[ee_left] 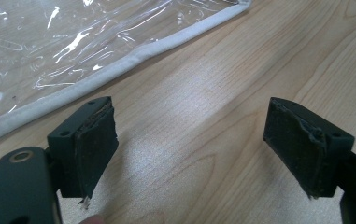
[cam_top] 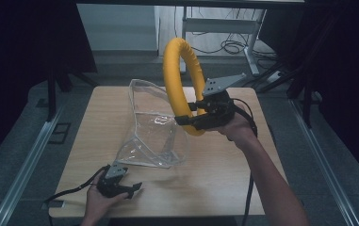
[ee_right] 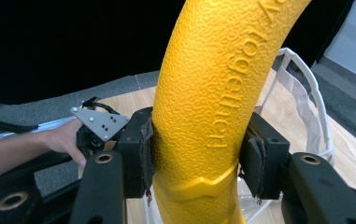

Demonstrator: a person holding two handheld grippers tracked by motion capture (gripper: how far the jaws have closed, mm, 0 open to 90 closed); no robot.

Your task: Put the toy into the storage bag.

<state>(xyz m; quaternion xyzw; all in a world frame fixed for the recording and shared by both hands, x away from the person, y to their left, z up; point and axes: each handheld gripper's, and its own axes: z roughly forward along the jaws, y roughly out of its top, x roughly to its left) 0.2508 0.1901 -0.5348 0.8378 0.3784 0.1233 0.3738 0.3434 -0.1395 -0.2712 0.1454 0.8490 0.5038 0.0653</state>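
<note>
- Right hand-held gripper (cam_top: 190, 114) clenched on the yellow foam ring (cam_top: 183, 84), pads pressing both sides of the tube near its low end, as seen in the right gripper view (ee_right: 196, 161).
- Ring held upright and raised above the bench (cam_top: 224, 174), just over the standing mouth of the clear plastic bag (cam_top: 153, 129); probably lined up that way so as to go down edge-first into the opening.
- Bag lying in the middle of the bench, its white-trimmed rim (ee_left: 119, 65) partly upright at the far side, its flat body spread toward the near edge.
- Left hand-held gripper (cam_top: 132, 189) released, jaws wide apart with nothing between the pads (ee_left: 96, 144), resting low on the bench just short of the bag's near corner; likely waiting to steady or spread the bag.
- Bag mouth looks narrow beside the ring's width, so a snag on the rim seems possible.
- Open bench to the right of the bag and along the near edge; left gripper close to the bench's near edge, little room behind it.
- Dark frames and rails flank both sides, well apart from the ring.
</note>
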